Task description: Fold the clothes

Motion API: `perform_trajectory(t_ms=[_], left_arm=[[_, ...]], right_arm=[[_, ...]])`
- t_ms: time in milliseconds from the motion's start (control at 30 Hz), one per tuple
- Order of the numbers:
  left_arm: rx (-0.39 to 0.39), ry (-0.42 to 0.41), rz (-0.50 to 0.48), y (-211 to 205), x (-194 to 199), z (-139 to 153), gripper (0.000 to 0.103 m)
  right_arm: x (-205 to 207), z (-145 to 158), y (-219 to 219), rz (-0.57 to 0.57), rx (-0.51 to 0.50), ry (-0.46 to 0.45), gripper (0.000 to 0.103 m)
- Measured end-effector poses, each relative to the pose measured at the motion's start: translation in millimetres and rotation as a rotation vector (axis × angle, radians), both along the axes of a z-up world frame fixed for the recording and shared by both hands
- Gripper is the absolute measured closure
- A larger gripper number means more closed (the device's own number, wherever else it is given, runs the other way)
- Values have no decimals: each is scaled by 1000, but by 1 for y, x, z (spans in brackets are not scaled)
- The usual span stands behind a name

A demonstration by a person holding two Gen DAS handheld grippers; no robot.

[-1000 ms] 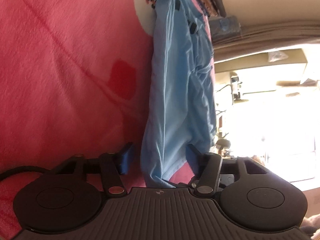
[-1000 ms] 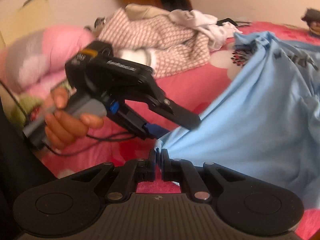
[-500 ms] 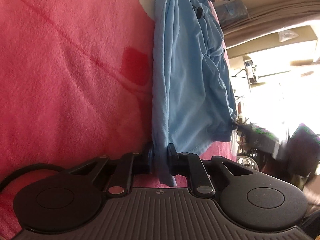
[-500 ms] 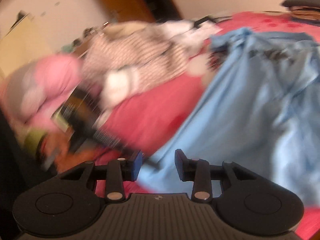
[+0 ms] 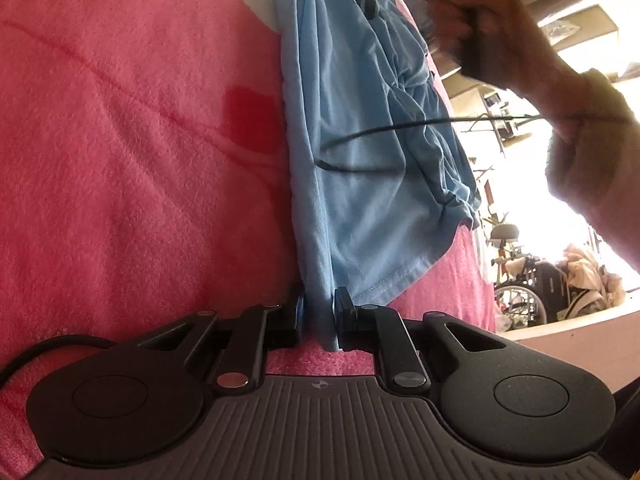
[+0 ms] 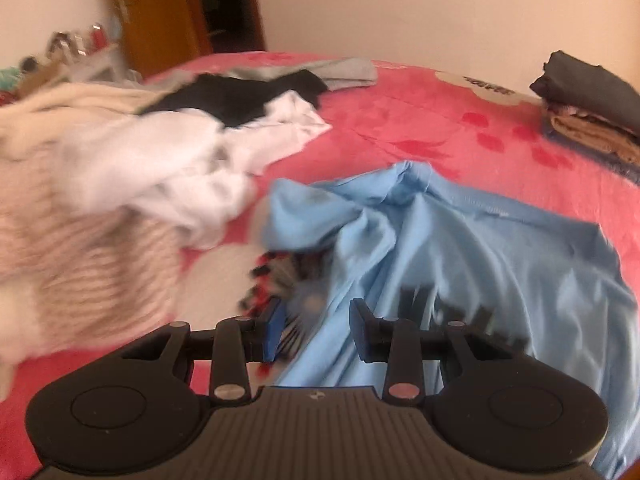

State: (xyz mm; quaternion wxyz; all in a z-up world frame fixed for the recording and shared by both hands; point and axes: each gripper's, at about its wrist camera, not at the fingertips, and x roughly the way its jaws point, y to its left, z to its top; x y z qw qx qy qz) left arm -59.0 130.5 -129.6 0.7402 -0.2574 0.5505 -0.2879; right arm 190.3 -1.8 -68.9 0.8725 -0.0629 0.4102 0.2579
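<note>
Fabric of the light blue shirt [image 5: 360,152] lies crumpled on the pink blanket [image 5: 132,128], its hem corner pinched between the closed fingers of the left gripper [image 5: 319,316]. The right gripper [image 6: 316,330] hovers with fingers spread apart over the shirt's printed chest, gripping nothing. At ten o'clock sits a heap of unfolded clothes [image 6: 132,176]; at two o'clock, a folded stack [image 6: 588,108].

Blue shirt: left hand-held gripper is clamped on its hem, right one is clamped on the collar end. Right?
Half right. The left hand-held gripper is shut on the blue shirt, as the left wrist view shows. The right hand-held gripper is open over the shirt, jaws apart and clamping nothing, per the right wrist view.
</note>
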Motion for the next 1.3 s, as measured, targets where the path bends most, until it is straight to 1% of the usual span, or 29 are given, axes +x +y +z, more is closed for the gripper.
perform_trajectory(t_ms=[67,100,133,200,267,367,400,467,533,633,700,733,767,800,867,900,933,967,1000,1033,1067,1100,1133,1200,1300], left_arm=[[-1,-1,4,0,0,-1,90],[2,-5,5,0,-1,-2,91],[6,-10,7,-2,-1,-2,94],[26,-30,9,-6,-1,-1,100],[28,-43,4,-5,-3,1,101],[-4,-62,-4,5,-7,9,102],[-2,-71,-10,9,-8,13,102],[6,-72,-11,19,-8,17,102],[6,-47,14,32,-7,16,102],[13,23,53,40,-4,4,102],[4,47,67,40,-4,-2,102],[4,47,68,39,-4,-3,101],[8,41,64,38,-4,-3,101],[13,35,60,37,-3,-2,101],[18,31,58,36,-2,-2,101],[16,36,61,36,-2,-3,101],[13,44,67,35,-1,-4,101],[12,52,73,34,0,-5,101],[12,58,78,34,0,-6,101],[12,63,83,33,1,-6,101],[14,65,86,32,1,-6,101],[18,65,89,31,1,-6,101],[22,65,91,31,0,-6,101],[36,66,91,28,0,-5,101],[67,59,83,25,1,-1,101]], right_arm=[[14,-12,7,-58,-23,13,65],[21,-18,8,-87,-26,19,68],[25,-21,7,-104,-11,26,73],[31,-22,5,-125,35,43,98],[33,-18,2,-122,106,57,99],[34,-8,8,-95,184,74,99],[34,-7,11,-87,206,82,99],[38,-15,24,-73,206,105,99],[41,-24,36,-59,205,127,99],[46,-36,55,-38,205,161,98],[49,-45,62,-37,195,179,96],[49,-46,59,-41,215,190,95],[50,-42,51,-48,249,211,88],[50,-36,38,-58,288,228,70],[50,-22,10,-79,362,257,49],[49,-10,-13,-100,374,229,44],[48,1,-37,-121,385,201,42],[47,13,-60,-144,395,173,38],[48,22,-85,-183,388,140,31],[50,30,-115,-243,379,103,27],[53,36,-148,-326,367,69,16],[56,38,-173,-397,346,51,10],[62,36,-198,-467,313,43,10],[77,23,-235,-571,239,83,10],[93,-3,-257,-610,210,193,10]])
